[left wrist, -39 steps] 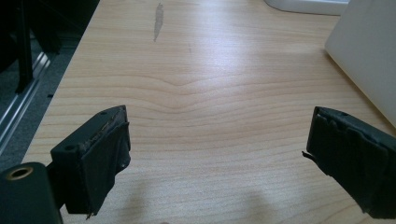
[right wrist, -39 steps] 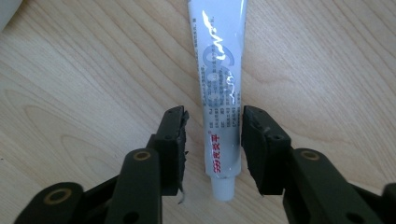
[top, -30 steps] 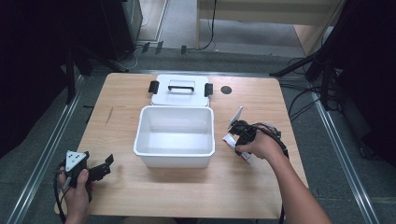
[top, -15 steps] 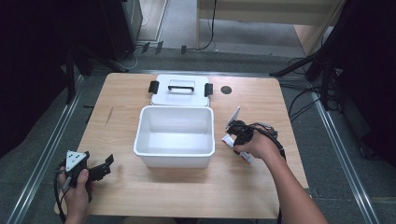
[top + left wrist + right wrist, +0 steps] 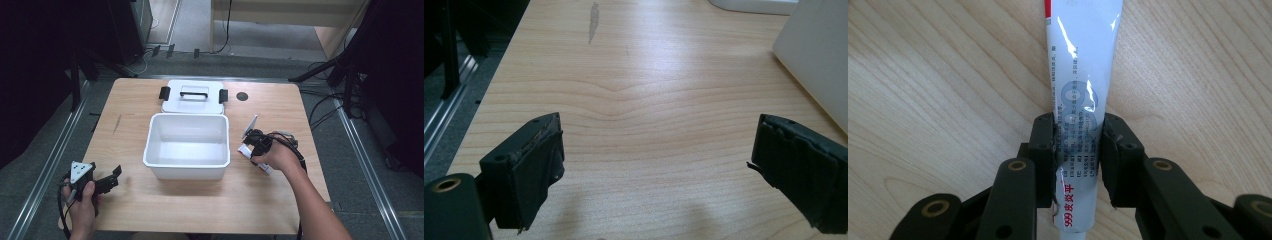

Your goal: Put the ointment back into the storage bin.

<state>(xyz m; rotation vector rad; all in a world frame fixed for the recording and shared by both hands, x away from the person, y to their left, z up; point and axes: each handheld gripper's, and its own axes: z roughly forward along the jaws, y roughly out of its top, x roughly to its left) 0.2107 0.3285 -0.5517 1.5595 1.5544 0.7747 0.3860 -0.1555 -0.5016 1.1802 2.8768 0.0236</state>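
Observation:
A white tube with red and blue print (image 5: 1080, 95) lies on the wooden table (image 5: 260, 205), right of the white bin (image 5: 186, 145). My right gripper (image 5: 1078, 142) is shut on the tube's lower half, one jaw on each side; in the high view that gripper (image 5: 256, 142) sits just right of the bin with the tube's flat end (image 5: 250, 127) sticking out toward the back. My left gripper (image 5: 656, 167) is open over bare wood at the table's front left corner (image 5: 107, 181), with nothing between its jaws.
The bin's white lid (image 5: 194, 96) with black latches lies flat behind the bin. A small dark round hole (image 5: 242, 96) marks the table at the back right. The bin's white wall (image 5: 819, 55) rises at the right of the left gripper view.

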